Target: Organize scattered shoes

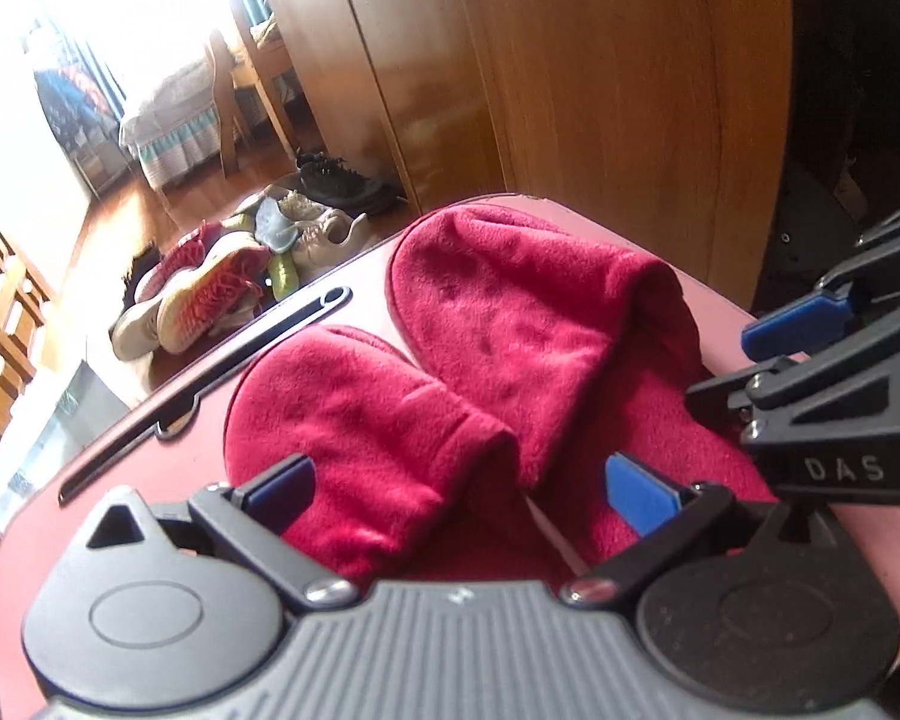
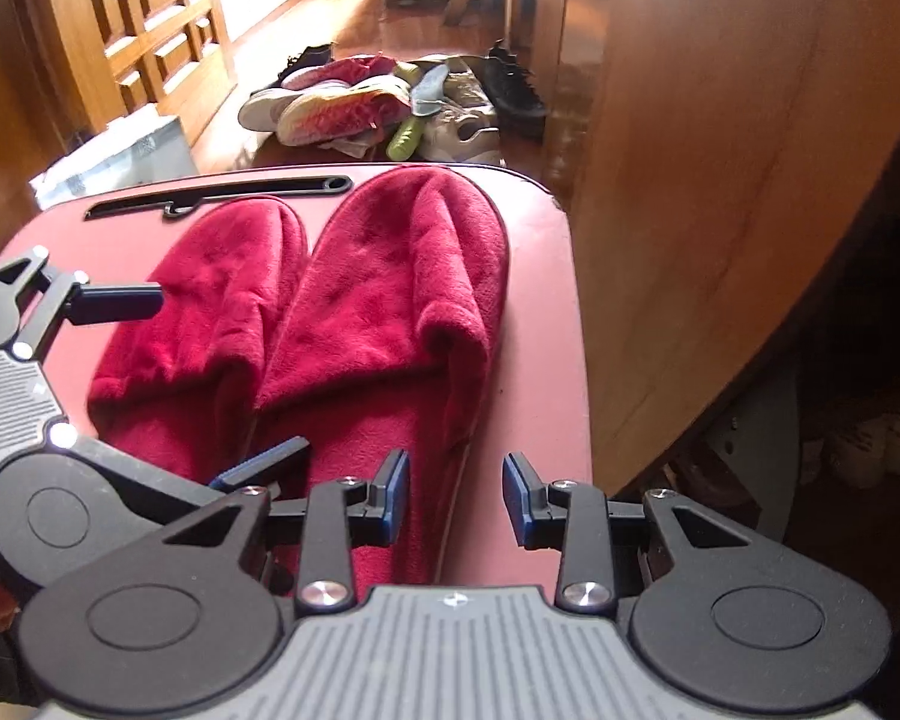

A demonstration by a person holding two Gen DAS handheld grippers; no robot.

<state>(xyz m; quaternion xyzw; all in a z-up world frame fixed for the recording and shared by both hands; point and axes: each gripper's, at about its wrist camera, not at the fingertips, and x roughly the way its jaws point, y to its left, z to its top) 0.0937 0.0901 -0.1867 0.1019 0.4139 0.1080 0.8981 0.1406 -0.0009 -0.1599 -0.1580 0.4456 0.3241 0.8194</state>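
Nearest me is my own right gripper [image 2: 455, 498], its grey ribbed body filling the bottom of the right wrist view and its blue-padded jaws standing partly open. Nothing is clamped between them; the outer edge of the right slipper [image 2: 390, 312] and a strip of the bare dark-red table [image 2: 546, 324] show in the gap, and the left pad hangs over that slipper's heel end without clearly pressing on it.

My left gripper [image 1: 462, 480] sits beside the right one, its jaws spread wide. They straddle the back of the left slipper [image 1: 366, 420]; one pad stands just outside that slipper's outer edge, the other in the seam where the two slippers meet. I cannot tell whether either pad touches the fleece, and neither squeezes it.

Both slippers are plush, deep red, and lie side by side on the table, touching along their inner edges, toes pointing away from me. The right slipper's toe reaches further forward than the left one's. Just beyond their toes a long dark slot [image 2: 222, 195] is set into the tabletop.

Past the far edge of the table, down on the wooden floor, lies a heap of shoes [image 2: 390, 105]: pink-and-orange trainers, beige ones, a dark pair against the wooden wardrobe [image 2: 720, 150], which rises to the right of the table. Beyond the heap stand a chair [image 1: 252, 84] and a bed [image 1: 174, 120] with a striped skirt.
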